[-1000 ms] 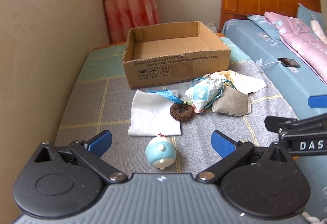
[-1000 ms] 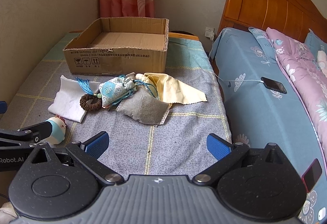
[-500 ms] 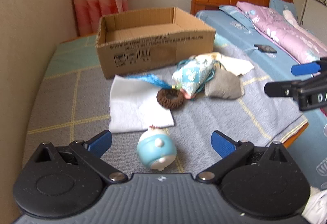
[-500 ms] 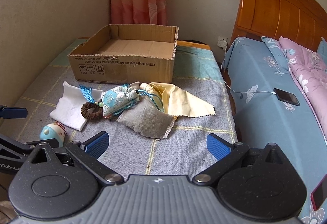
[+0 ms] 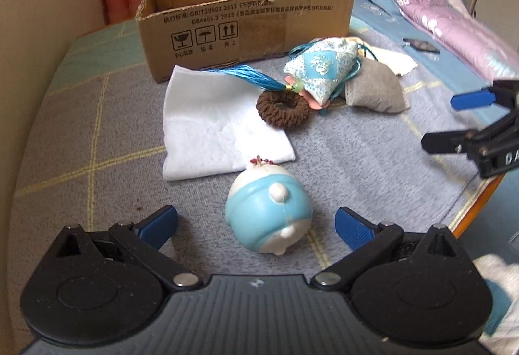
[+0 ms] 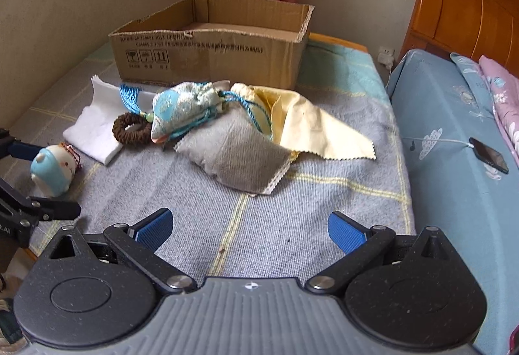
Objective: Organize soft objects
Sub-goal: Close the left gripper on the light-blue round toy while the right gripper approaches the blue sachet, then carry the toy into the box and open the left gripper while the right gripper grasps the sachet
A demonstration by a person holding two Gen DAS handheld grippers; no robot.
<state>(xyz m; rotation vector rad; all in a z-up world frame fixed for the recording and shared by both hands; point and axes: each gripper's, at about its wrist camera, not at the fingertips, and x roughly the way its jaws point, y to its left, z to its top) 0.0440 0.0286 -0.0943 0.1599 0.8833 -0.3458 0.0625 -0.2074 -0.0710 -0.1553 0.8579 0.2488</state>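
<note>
Toy (image 5: 268, 209) is lying on the blanket (image 5: 373, 167) between the spread fingers of the left gripper (image 5: 256, 223), just beside the white cloth (image 5: 211, 131). Right gripper (image 6: 249, 227) is hanging released, empty, near the grey pouch (image 6: 235, 154), with the box (image 6: 211, 47) sitting behind.

Printed markings on the cardboard box (image 5: 246, 27) and on the right tool (image 5: 480, 141)

On the box's front wall, left wrist view: two lines of black print, partly Chinese, with "GB/T29601 2013" legible in the upper line and "GB4806.9 2023" in the lower; below, three boxed handling symbols (broken glass, umbrella, two upward arrows), each with a small Chinese caption underneath, too small to read surely. Same print and symbols on the box in the right wrist view, blurred there beyond reading. On the right tool's black body at the left wrist view's right edge: white letters "DA", cut off by the frame.
</note>
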